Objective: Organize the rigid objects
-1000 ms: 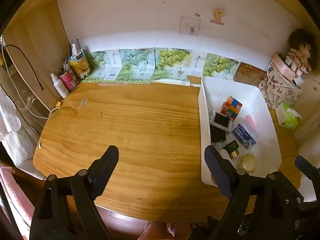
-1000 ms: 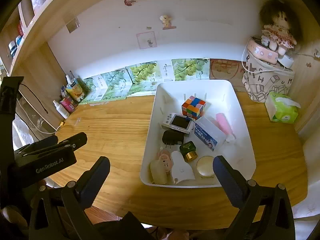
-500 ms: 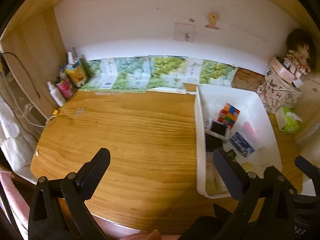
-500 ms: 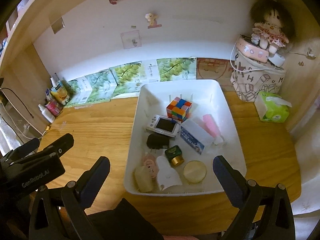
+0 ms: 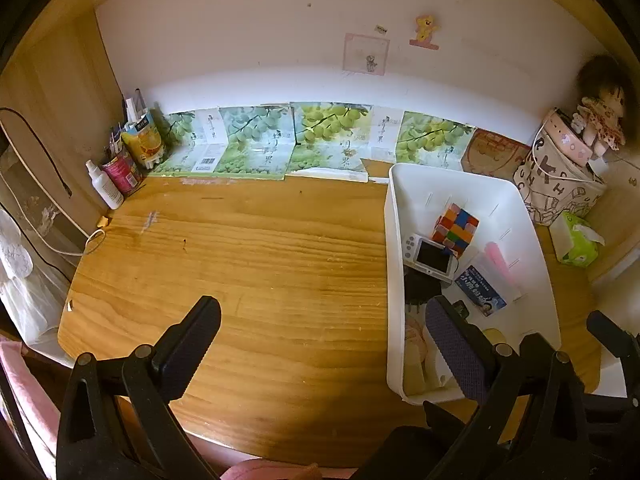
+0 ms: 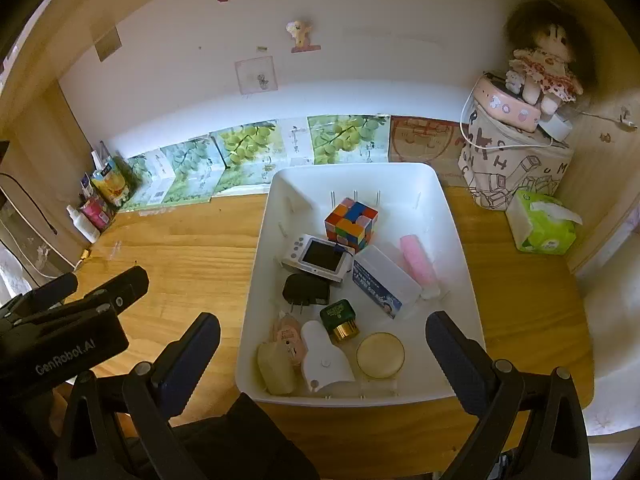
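Observation:
A white tray (image 6: 256, 280) sits on the wooden table (image 6: 180, 256) and holds several objects. Among them are a colour cube (image 6: 351, 224), a small white screen device (image 6: 318, 258), a black plug (image 6: 306, 290), a white and blue box (image 6: 380, 284), a pink tube (image 6: 418, 260), a green and gold jar (image 6: 340, 318) and a round cream disc (image 6: 380, 356). My right gripper (image 6: 322, 332) hovers open above the tray's near end, holding nothing. My left gripper (image 5: 320, 320) is wide open over bare wood, left of the tray (image 5: 394, 264).
Bottles and cans (image 5: 120, 168) crowd the back left corner. Grape-printed cartons (image 5: 280, 140) line the wall. A patterned bag with a doll (image 6: 516, 152) and a green tissue box (image 6: 540, 224) stand right of the tray. The table's front edge is close below both grippers.
The left jaws have spread wider than a second ago. Both views have drifted a little sideways, so the tray sits further left in the right wrist view. No object has moved.

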`<state>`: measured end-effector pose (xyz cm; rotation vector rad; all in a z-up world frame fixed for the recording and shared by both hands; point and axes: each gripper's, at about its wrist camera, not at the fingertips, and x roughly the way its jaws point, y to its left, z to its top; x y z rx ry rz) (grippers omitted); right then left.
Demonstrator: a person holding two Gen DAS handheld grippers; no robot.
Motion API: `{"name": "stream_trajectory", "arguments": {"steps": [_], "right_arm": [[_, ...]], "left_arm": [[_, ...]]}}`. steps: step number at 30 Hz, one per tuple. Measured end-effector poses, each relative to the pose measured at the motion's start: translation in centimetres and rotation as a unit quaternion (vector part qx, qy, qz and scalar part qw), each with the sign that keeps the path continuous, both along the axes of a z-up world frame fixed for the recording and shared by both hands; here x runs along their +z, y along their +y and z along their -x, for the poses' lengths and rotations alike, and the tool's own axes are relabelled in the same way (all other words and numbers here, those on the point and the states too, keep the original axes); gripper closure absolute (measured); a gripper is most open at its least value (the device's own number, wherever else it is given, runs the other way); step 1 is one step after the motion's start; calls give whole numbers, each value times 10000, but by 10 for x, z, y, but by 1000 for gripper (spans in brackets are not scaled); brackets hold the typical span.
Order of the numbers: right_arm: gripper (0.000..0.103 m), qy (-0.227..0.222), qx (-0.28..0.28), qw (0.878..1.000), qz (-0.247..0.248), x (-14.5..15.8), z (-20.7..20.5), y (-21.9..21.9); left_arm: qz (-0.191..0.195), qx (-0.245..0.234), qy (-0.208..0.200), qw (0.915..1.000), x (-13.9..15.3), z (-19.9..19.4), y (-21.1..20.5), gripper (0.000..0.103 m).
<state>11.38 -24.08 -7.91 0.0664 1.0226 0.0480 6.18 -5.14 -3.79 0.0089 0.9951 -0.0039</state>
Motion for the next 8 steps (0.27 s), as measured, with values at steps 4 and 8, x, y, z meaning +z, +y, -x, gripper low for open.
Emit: {"name": "stream_trajectory", "arguments": {"steps": [4, 8], "right_arm": [[0, 81, 124, 9999, 56, -1, -2, 6], [0, 172, 179, 9997, 89, -4, -5, 7]], "left_arm": [[-12, -130, 5, 9999, 1, -2, -4, 1], [-1, -157, 85, 9998, -1, -4, -5, 1]]}}
